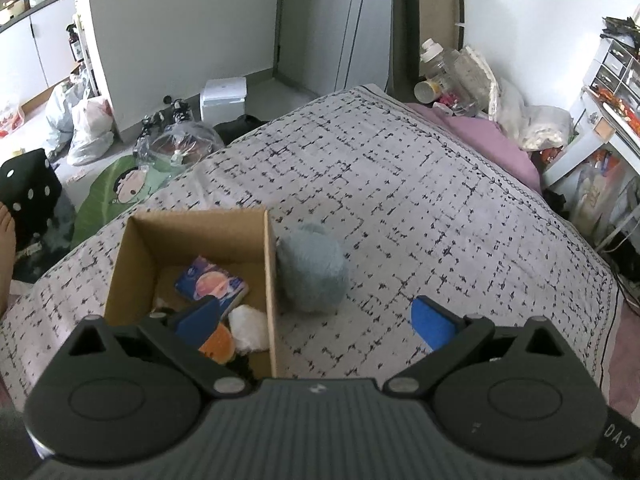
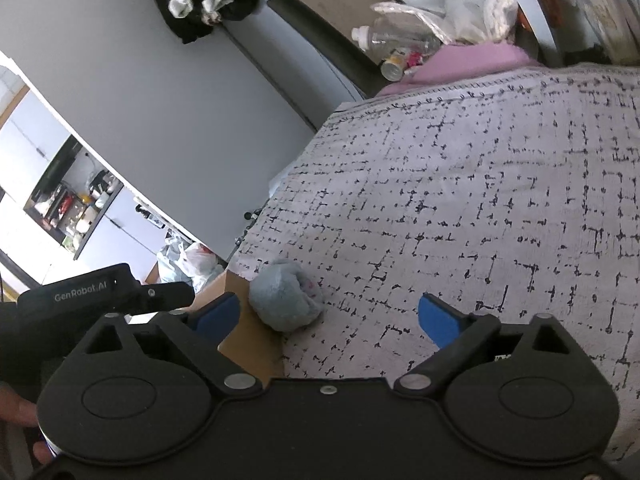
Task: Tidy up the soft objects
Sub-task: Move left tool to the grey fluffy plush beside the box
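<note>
Both grippers [image 1: 316,320] [image 2: 328,316] released; fuzzy grey-blue ball [image 1: 310,268] against cardboard box [image 1: 268,264].

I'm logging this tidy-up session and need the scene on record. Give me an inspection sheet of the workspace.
Surface: bed with patterned cover.
Job's things: grey fluffy ball on the cover, against the cardboard box; inside the box a planet-print item, a white fluffy piece, an orange piece.
Clutter: bottles and bags at the bed's far end.
Grippers: left gripper open, empty; right gripper open, empty.
Cables: nothing seen.
Surroundings: plastic bags on the floor, drawer unit.
</note>
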